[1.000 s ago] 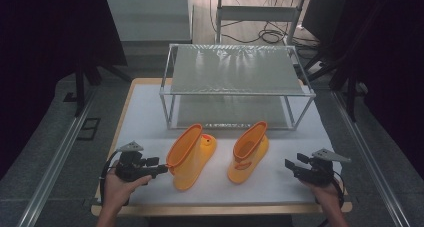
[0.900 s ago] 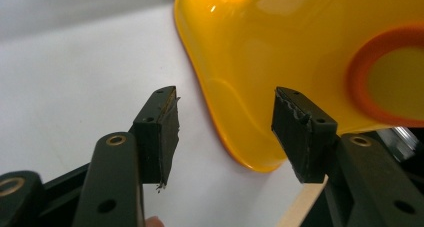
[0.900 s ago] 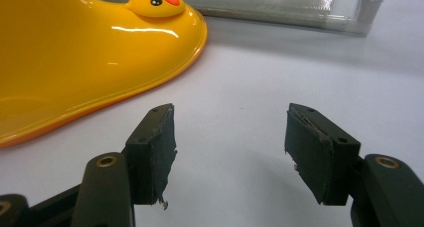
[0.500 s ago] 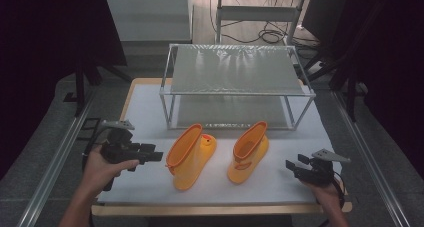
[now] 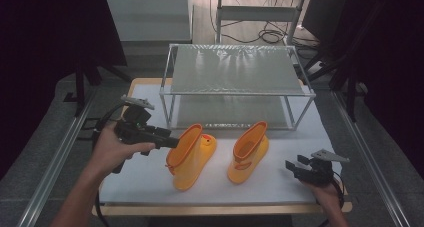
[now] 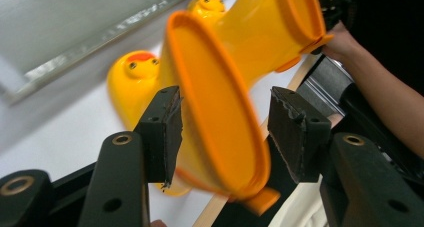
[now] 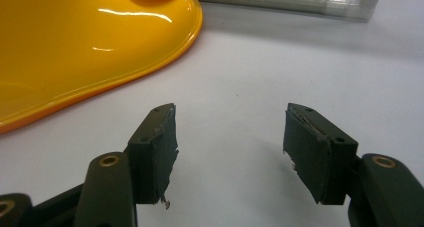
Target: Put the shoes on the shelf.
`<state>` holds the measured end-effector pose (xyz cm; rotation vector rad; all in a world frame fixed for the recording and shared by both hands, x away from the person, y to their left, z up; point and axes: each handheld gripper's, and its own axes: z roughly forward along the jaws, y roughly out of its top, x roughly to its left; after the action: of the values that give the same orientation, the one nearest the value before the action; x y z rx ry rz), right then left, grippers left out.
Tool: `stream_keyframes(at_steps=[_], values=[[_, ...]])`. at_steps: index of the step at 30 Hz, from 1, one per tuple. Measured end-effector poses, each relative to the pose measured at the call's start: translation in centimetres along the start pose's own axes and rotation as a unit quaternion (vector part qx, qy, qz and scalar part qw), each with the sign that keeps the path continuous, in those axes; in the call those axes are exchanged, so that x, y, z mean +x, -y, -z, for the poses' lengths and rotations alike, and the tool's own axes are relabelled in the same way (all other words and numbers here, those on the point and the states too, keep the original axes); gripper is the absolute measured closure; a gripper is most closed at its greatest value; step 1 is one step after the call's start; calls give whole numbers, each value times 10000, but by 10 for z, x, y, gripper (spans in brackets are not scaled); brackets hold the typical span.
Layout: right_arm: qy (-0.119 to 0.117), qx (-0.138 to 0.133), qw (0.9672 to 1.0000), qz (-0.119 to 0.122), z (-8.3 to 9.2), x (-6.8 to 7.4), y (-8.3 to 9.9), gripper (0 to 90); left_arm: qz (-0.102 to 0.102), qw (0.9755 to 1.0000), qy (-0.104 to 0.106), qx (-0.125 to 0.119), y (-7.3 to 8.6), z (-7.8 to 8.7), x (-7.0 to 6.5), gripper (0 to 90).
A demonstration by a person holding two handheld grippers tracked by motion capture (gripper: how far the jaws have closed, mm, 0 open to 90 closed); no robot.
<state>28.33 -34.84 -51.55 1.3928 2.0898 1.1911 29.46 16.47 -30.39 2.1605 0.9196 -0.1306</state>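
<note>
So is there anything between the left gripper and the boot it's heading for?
Nothing visible. The left gripper is open with the left boot's orange cuff right between its pads. The other boot stands apart to the right, and the wire shelf sits behind.

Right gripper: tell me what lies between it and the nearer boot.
Nothing: in the high view, only bare white table top separates the open right gripper from the right boot.

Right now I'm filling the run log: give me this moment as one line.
left tongs: open, jaws straddling left boot cuff, not closed | right tongs: open, low beside right boot | boots before wire rack
</note>
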Motion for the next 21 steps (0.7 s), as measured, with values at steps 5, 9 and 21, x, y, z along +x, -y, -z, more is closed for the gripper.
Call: stream_keyframes(at_steps=[5, 9, 21], values=[[20, -2, 10000, -35, 1, -1, 0, 376, -137, 9998, 69, 99, -19, -8, -11, 484], [27, 28, 10000, -60, 0, -2, 1, 378, -184, 9995, 175, 192, -32, -14, -17, 488], [27, 46, 9999, -98, -1, -2, 1, 378, -228, 9979, 321, 512, -59, -44, -24, 489]])
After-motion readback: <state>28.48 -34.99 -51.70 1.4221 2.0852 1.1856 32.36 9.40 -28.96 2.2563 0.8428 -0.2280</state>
